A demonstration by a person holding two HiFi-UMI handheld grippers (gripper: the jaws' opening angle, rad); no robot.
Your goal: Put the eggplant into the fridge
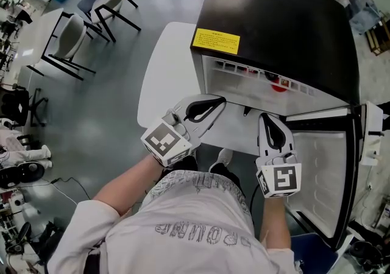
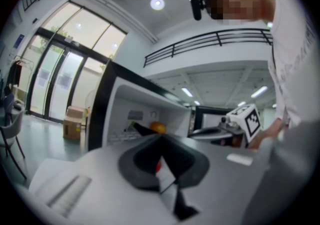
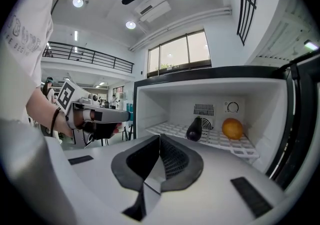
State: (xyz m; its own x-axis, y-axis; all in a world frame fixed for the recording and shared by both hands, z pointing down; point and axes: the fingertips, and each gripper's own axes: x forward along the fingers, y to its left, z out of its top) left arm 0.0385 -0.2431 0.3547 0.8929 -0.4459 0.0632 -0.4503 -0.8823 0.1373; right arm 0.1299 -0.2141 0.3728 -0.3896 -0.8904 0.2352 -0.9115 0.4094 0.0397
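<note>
The dark purple, glossy, teardrop-shaped eggplant (image 3: pixel 194 129) already sits inside the black-topped, white-lined small fridge (image 1: pixel 274 17); it rests on the white wire-grid shelf (image 3: pixel 170 130), tilted with its stalk end up, near the back wall vent; a round orange fruit (image 3: pixel 232 128) with a dimpled skin lies just beside it, apart from it.

The right gripper (image 3: pixel 159 139) is pressed together on nothing; its dark ribbed pads meet along a straight seam; the left gripper (image 2: pixel 161 140) likewise shows its jaws together and empty, pointing level toward the open compartment; both hang in front of the opening, outside it.

By my reading the placing is done and what remains is shutting the white-lined fridge door (image 1: pixel 323 175), which stands swung wide on the right; the right gripper is the nearer one. A flat push with the closed jaws on the door's outer face should serve better than any pinch, since the panel looks smooth and hard; first draw both grippers clear of the opening; swing slowly, because the rounded, slick eggplant could roll on the open grid if the cabinet is jolted.
</note>
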